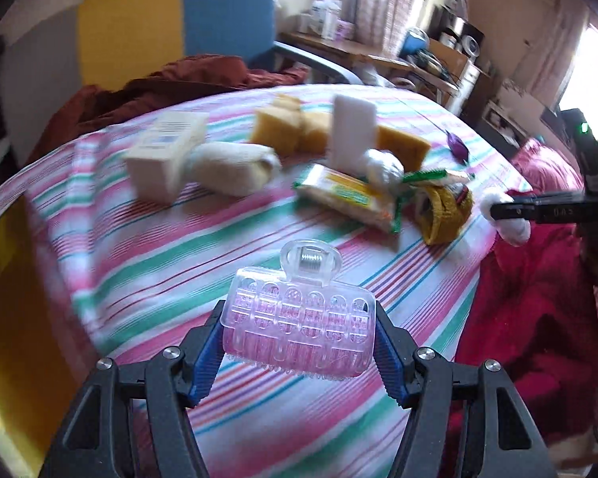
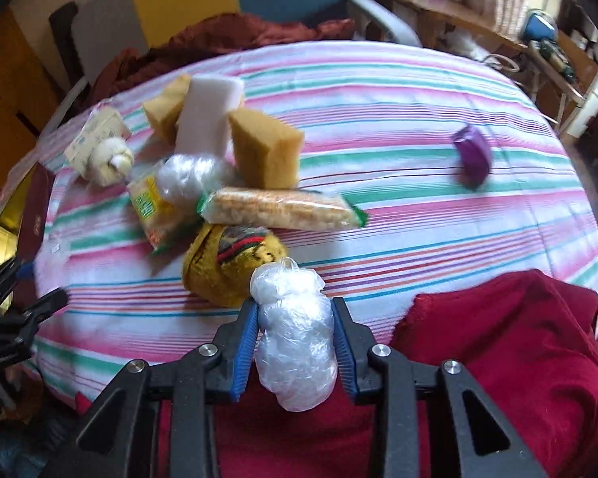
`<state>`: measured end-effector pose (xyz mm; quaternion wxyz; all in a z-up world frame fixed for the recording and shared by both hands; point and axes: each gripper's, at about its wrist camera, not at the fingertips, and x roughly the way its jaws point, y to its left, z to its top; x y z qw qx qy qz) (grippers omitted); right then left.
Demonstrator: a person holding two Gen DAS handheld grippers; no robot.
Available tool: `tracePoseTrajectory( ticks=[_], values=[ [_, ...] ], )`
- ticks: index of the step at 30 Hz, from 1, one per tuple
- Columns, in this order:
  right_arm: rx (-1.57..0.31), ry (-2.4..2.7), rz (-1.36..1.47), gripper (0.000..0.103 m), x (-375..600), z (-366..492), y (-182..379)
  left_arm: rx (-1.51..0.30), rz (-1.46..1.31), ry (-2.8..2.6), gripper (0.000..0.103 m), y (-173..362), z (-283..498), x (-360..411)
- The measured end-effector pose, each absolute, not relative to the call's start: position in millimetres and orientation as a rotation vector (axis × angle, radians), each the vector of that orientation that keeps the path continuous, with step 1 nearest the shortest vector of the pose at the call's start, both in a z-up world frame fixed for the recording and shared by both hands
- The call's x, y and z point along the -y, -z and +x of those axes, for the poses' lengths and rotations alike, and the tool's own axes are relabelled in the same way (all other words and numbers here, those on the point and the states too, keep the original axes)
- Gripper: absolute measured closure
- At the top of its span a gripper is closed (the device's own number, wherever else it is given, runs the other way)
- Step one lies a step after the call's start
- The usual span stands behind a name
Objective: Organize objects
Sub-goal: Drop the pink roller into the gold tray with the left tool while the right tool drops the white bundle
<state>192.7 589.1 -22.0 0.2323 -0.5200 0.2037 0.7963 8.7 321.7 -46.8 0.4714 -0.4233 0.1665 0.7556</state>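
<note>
Between the left tongs [image 1: 299, 342], a clear pink-tinted ridged hair clip [image 1: 299, 330] sits clamped

Bedsheet [image 2: 398, 215]: white ground with pink, green and red stripes. Hair clip [image 1: 299, 330]: clear plastic, pink tint. Plastic bag bundle [image 2: 295, 338]: translucent white. Sponges [image 2: 265, 151]: ochre yellow. Foam block [image 2: 209, 113]: white. Small packet [image 2: 472, 153]: purple. Cushion [image 2: 518, 342]: deep red. Gripper pads [image 2: 243, 352]: blue.

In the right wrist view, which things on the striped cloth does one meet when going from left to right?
Cream box → white rolled cloth → white foam block → tan sponge → purple packet.
</note>
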Motion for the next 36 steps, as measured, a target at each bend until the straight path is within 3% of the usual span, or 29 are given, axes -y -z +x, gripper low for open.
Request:
tracePoseTrajectory(
  ticks=[6,12,22,30,33,36],
  values=[
    [-0.526,-2.228,-1.327,0.068,-565.0,188.9,-3.5,-0.29,-1.034,-1.984,0.036,21.7,-8.9,-266.9],
    [-0.46,-2.453,-1.279,0.068,-500.0,131.5,-40.0,-0.194,-1.052,-2.129,0.036,9.8,-33.0,-203.2],
    [-0.427,-2.802,-1.435,0.068,-356.7,16.3,-35.5,-0.103,-1.076,-2.419,0.036,-3.1,-85.8,-94.9],
    [-0.414,-2.872,-1.553,0.067,-289.5,-40.6,-18.7,-0.131,-1.201,-2.559,0.036,24.1,-117.6,-39.4],
    [-0.452,-2.847,-1.586,0.065,-280.6,-54.7,-5.2,-0.155,-1.262,-2.58,0.033,38.6,-116.7,-27.9],
    [-0.468,-2.815,-1.631,0.05,-273.9,-62.1,8.4,-0.167,-1.29,-2.598,0.022,47.8,-106.0,-17.7]
  ],
)
